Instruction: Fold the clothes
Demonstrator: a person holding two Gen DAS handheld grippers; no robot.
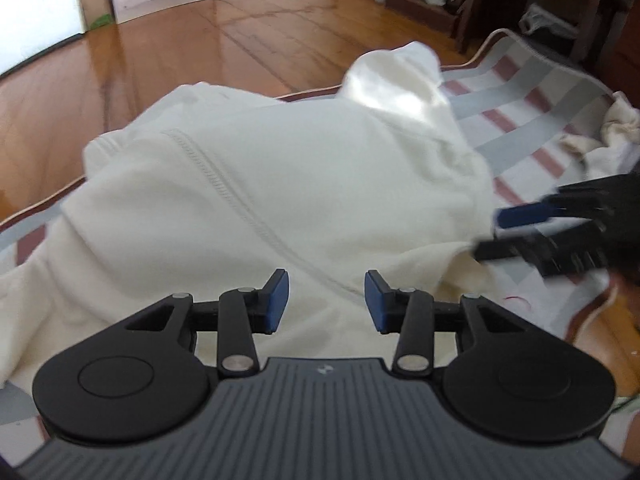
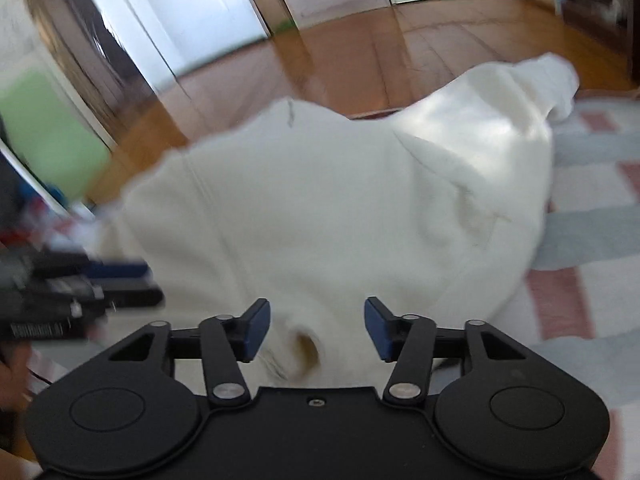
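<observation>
A cream-white garment [image 1: 280, 184] lies bunched on a striped blanket [image 1: 532, 92], with a stitched seam running across it. My left gripper [image 1: 326, 300] hovers just above its near part, open, nothing between the blue pads. My right gripper [image 2: 316, 330] is open too, over the same white garment [image 2: 340, 208], above a small brownish spot [image 2: 306, 346]. In the left wrist view the right gripper [image 1: 490, 234] shows blurred at the garment's right edge, fingers apart. The left gripper [image 2: 148, 282] appears blurred at the left of the right wrist view.
The blanket has grey, white and dull-red stripes [image 2: 592, 240] and lies on a wooden floor [image 1: 200, 48]. A second crumpled cream cloth [image 1: 608, 128] sits at the far right. Dark furniture [image 1: 540, 4] stands behind; a cardboard box [image 1: 94, 0] and a green panel [image 2: 44, 132] are at the left.
</observation>
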